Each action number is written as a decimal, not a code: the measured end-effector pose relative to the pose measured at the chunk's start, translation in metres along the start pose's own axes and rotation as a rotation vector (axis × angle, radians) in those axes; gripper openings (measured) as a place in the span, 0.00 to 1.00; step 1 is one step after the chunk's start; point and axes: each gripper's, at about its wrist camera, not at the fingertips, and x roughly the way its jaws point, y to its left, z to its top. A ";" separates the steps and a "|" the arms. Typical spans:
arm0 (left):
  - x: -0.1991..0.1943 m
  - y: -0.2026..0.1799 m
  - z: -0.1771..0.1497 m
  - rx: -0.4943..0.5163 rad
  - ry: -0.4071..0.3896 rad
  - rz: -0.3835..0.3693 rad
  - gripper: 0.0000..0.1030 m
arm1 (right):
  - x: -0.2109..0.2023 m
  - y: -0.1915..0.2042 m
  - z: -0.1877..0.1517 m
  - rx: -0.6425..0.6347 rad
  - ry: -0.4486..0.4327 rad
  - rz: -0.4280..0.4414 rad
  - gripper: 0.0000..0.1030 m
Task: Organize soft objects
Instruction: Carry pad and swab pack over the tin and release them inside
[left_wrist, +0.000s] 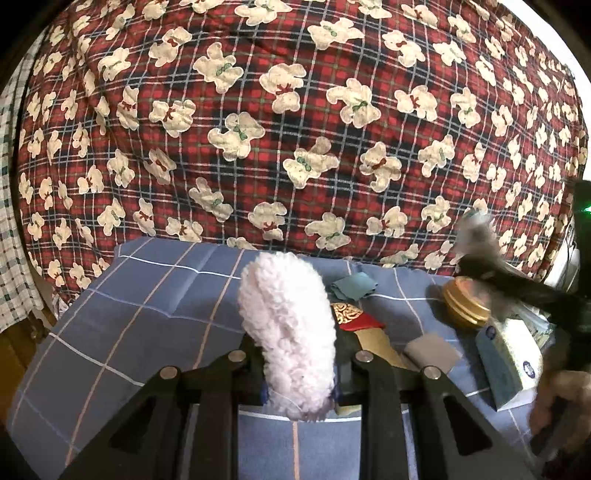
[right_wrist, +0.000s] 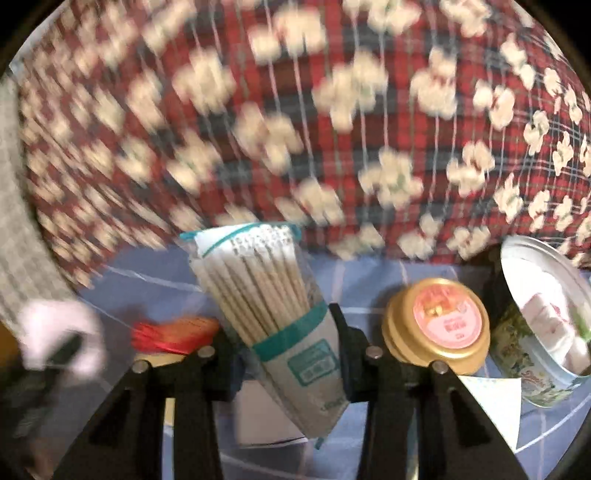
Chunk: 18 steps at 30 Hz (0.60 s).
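Observation:
My left gripper (left_wrist: 299, 363) is shut on a fluffy white pad (left_wrist: 288, 325) and holds it upright above the blue checked cloth (left_wrist: 122, 306). My right gripper (right_wrist: 286, 343) is shut on a clear bag of cotton swabs (right_wrist: 273, 295), tilted left at its top; the right wrist view is motion-blurred. The right gripper shows blurred at the right edge of the left wrist view (left_wrist: 517, 284). The white pad shows blurred at the lower left of the right wrist view (right_wrist: 59, 332).
A gold-lidded jar (right_wrist: 439, 325) and an open round tin (right_wrist: 543, 321) with wrapped items stand right. A teal box (left_wrist: 509, 354), grey pad (left_wrist: 432, 350), folded teal cloth (left_wrist: 352, 288) and red-gold pouch (left_wrist: 354, 317) lie on the cloth. A red plaid bear quilt (left_wrist: 295, 129) rises behind.

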 end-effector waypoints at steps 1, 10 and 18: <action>0.001 -0.001 0.000 -0.002 0.001 0.001 0.24 | -0.017 -0.001 -0.001 0.003 -0.043 0.039 0.38; -0.006 -0.058 -0.005 0.073 0.004 -0.025 0.24 | -0.077 -0.032 -0.012 0.027 -0.089 -0.004 0.38; -0.013 -0.132 -0.011 0.119 0.009 -0.130 0.24 | -0.108 -0.073 -0.021 0.026 -0.088 -0.164 0.38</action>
